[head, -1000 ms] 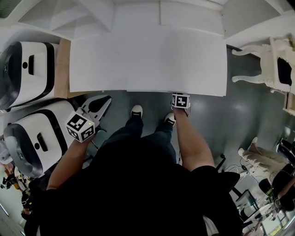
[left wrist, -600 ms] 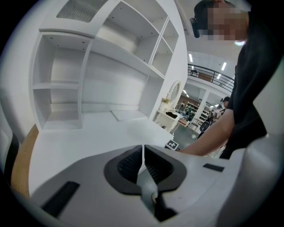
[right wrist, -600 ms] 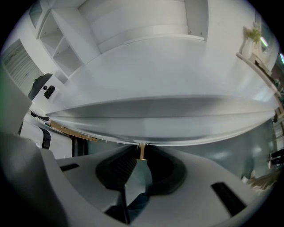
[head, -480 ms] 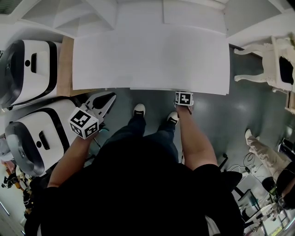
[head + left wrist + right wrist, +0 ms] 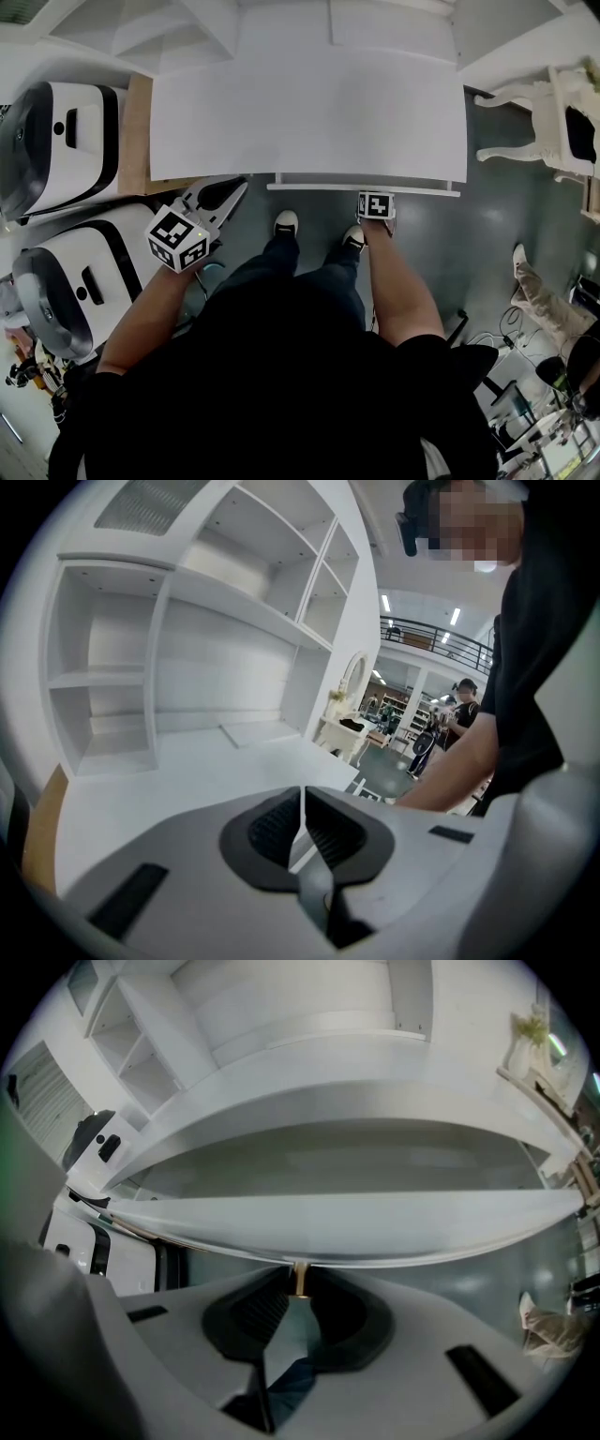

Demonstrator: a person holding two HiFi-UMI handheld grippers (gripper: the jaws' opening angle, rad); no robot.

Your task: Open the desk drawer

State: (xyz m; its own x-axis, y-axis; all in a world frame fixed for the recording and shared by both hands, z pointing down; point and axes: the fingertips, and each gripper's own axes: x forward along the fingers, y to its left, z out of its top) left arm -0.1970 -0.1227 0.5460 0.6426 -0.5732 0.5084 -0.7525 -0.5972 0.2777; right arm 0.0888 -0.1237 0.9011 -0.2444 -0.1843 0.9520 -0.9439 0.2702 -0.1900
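Observation:
The white desk point(image 5: 309, 112) fills the upper middle of the head view. Its drawer point(image 5: 366, 188) stands out a little past the desk's front edge as a thin white strip. My right gripper points steeply down below that strip; only its marker cube point(image 5: 376, 205) shows there. In the right gripper view the drawer front point(image 5: 328, 1232) spans the frame, and a small brass knob point(image 5: 300, 1279) hangs from it between the pads of my right gripper point(image 5: 298, 1286), which is shut on it. My left gripper point(image 5: 236, 187) point(image 5: 302, 803) hovers off the desk's left front corner, shut and empty.
Two white and black machines point(image 5: 56, 141) point(image 5: 75, 272) stand left of the desk. A white ornate chair point(image 5: 553, 131) is at the right. My shoes point(image 5: 284, 223) are under the desk edge. White shelving point(image 5: 187, 621) rises behind the desktop. Another person's shoe point(image 5: 521, 258) shows at the right.
The drawer front has slid out from under the desk edge toward me, and the right gripper came back with it. The left gripper drifted slightly up and right.

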